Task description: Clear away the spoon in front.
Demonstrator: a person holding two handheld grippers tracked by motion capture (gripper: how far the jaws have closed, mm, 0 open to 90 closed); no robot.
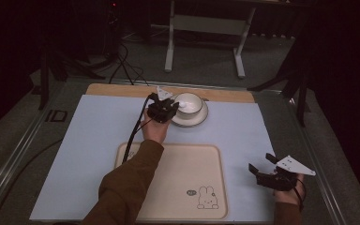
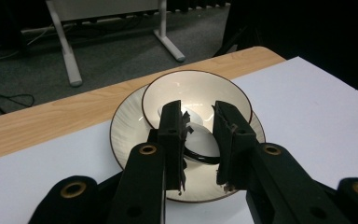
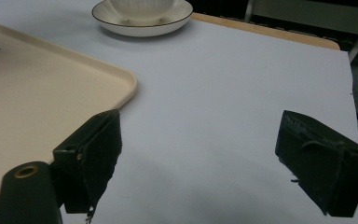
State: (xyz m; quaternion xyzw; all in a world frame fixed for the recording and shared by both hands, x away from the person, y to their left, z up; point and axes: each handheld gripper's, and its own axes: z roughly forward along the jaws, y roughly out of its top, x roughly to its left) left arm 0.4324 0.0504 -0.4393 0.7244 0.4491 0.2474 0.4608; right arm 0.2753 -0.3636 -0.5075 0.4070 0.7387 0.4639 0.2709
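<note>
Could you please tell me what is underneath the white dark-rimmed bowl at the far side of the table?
A white ribbed saucer with a dark rim lies under the white dark-rimmed bowl. The saucer's middle is covered by the bowl.

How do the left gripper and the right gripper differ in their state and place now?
The left gripper is shut on the bowl rim, at the table's far side; the right gripper stands wide open with nothing between its jaws. The left one is over the saucer; the right one is beside the tray. Both have black jaws.

The high view is looking down from the near side; both gripper views are facing far, sharing the saucer (image 2: pixel 130 135), the left's close, the right's distant.
</note>
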